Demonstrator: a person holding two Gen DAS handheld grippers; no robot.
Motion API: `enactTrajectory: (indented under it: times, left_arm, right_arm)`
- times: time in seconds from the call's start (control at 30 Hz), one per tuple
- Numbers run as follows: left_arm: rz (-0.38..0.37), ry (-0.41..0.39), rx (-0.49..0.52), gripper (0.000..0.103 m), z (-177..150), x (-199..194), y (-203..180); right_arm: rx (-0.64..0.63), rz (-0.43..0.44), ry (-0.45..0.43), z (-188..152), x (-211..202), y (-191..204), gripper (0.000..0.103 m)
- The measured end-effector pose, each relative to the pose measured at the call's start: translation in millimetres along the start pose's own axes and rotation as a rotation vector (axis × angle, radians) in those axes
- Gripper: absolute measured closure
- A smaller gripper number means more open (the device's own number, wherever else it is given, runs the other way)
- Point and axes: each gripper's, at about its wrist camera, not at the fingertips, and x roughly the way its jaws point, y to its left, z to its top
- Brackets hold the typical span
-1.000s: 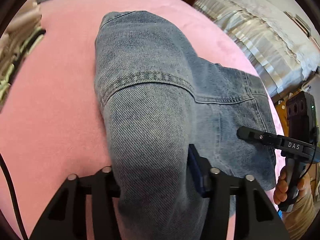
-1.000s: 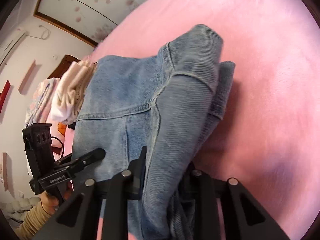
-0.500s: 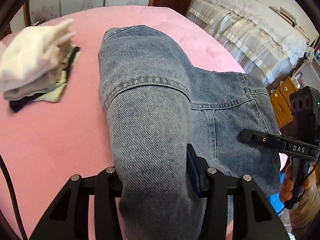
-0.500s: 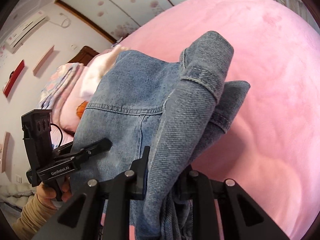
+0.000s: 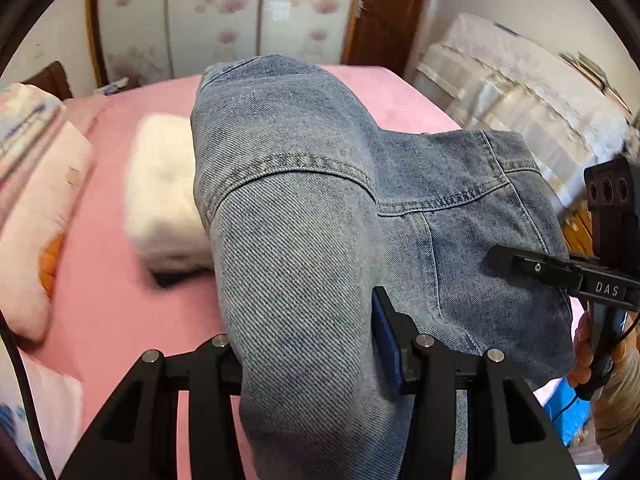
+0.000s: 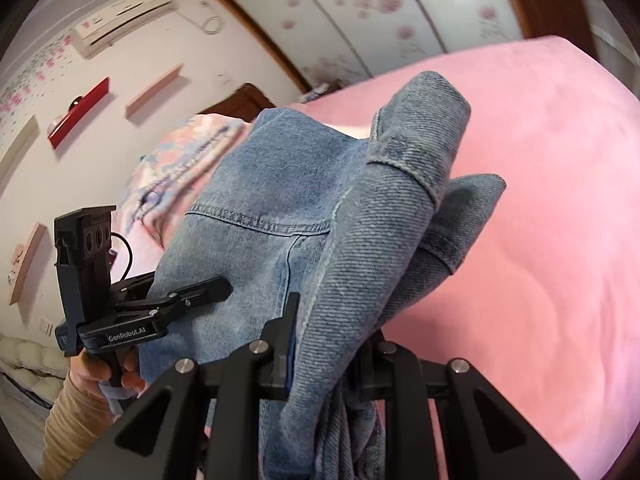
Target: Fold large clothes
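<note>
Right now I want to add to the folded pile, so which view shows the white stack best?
The left wrist view: the white folded stack lies on the pink bed, blurred, partly behind the denim jacket. In the right wrist view the jacket hides the stack.

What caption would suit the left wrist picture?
Left gripper clamps a folded denim garment above a pink bed, the right gripper alongside.

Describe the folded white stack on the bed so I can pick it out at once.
Start at the pink bed. Left of the lifted denim jacket lies the white folded stack, with a floral quilt further left. It alone is plain white, with a dark layer underneath.
</note>
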Motion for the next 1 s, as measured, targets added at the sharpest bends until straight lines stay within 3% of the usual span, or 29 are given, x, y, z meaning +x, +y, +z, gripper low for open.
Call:
enactTrajectory:
  times: [0.3,0.5,0.7,0.77,0.9,1.0]
  left_arm:
    - [0.082,-0.066,-0.083,0.057,112.3,54.9,137.2]
    - [0.145,-0.045,-0.096,0.056,151.0,118.5,181.0]
    - [0.189,0.031,-0.139,0.052,161.0,183.2,228.8]
    - [0.201,0.049,-0.144,0.049,154.1,205.6,244.0]
    - [0.167,0.024,-0.195,0.025,135.4,226.5,276.1]
    - [0.146,-0.002,-0.218,0.015,123.4,230.6,285.8]
  right_arm:
    - [-0.043,0.075,-0.024,133.2,128.2,5.1,0.084]
    - [-0.001,0.104,-0.018,176.4,209.8,-18.9,0.084]
    - [0.069,0.118,0.014,178.0,275.1,-52.8,0.084]
    - [0.066,0.081,0.043,169.9,296.6,-61.3,0.083]
    - [0.017,0.059,0.052,153.0,324.5,-84.0,0.08]
    - [-0.041,0.05,0.028,144.2,325.0,-83.1,0.077]
